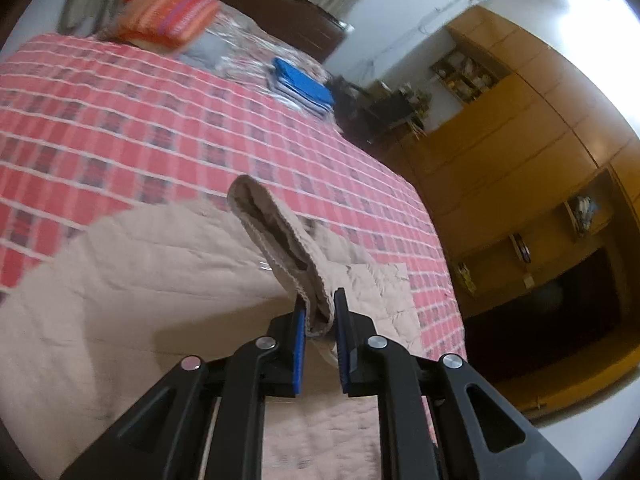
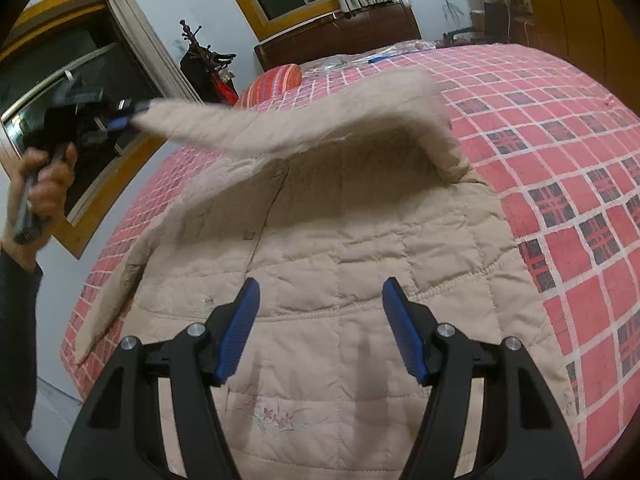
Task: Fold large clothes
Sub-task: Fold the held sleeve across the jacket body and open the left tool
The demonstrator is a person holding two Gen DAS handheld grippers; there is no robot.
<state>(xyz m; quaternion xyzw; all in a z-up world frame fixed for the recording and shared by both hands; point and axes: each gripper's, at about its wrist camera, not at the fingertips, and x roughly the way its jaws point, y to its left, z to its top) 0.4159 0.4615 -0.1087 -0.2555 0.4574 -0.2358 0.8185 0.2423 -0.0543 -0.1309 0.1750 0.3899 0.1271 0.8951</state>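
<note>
Checked bedspread carries beige quilted jacket, spread flat. Its sleeve rises toward 10 o'clock (blurred), cuff pinched in left gripper. Right gripper hangs above the jacket, jaws wide, holding nothing.

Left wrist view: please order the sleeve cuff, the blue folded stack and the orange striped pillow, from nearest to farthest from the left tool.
1. Sleeve cuff, clamped in the left tool.
2. Blue folded stack, far side of bed, right.
3. Orange striped pillow, at the head, left.
</note>
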